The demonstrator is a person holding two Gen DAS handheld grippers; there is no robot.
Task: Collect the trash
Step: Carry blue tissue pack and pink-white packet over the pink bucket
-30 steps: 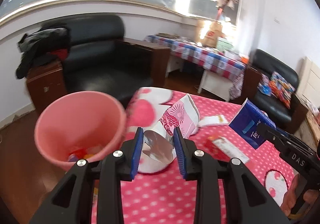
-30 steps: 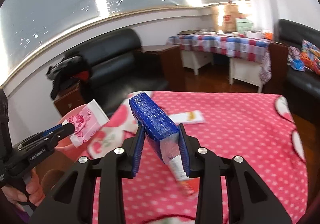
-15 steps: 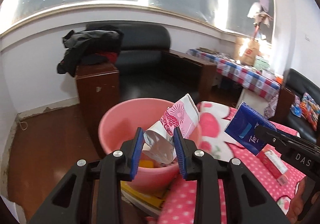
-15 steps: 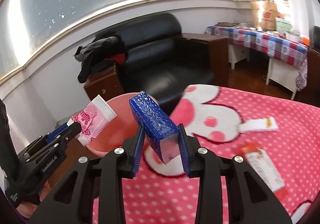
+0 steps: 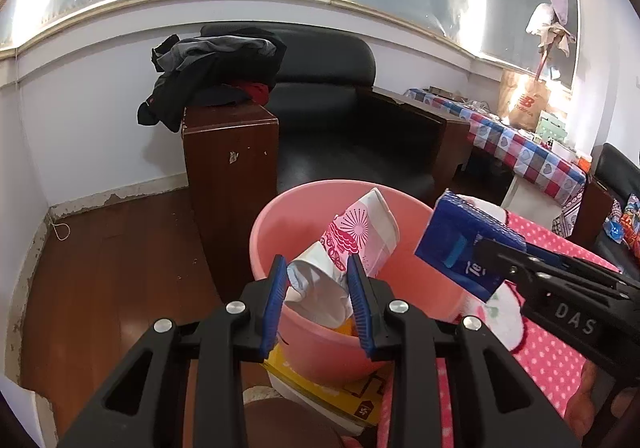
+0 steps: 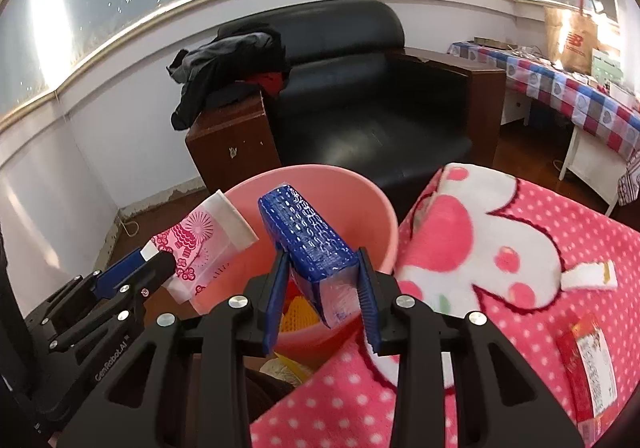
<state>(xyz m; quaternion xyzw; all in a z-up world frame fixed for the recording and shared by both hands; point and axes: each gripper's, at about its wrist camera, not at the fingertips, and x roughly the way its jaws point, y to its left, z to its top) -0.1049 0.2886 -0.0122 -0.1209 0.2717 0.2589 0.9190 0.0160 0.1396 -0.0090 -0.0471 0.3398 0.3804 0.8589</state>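
Note:
A pink bucket (image 5: 280,216) (image 6: 360,200) stands beside the table with some orange and yellow scraps inside. My left gripper (image 5: 320,288) is shut on a crumpled pink-and-white paper cup (image 5: 352,244) (image 6: 200,244), which hangs over the bucket's mouth. My right gripper (image 6: 320,288) is shut on a blue tissue pack (image 6: 308,240) (image 5: 456,244), held above the bucket's near rim. In the left wrist view the right gripper (image 5: 500,264) comes in from the right. In the right wrist view the left gripper (image 6: 156,260) comes in from the left.
The table beside the bucket wears a pink dotted cloth (image 6: 560,248); a red packet (image 6: 588,360) and a white wrapper (image 6: 588,276) lie on it. A black sofa (image 5: 340,108), a wooden side cabinet (image 5: 228,156) with dark clothes and a yellow book (image 5: 320,388) under the bucket are near.
Both grippers have swung left from over the table to above the pink bucket, each keeping its item. The cup and the tissue pack now hang over the bucket.

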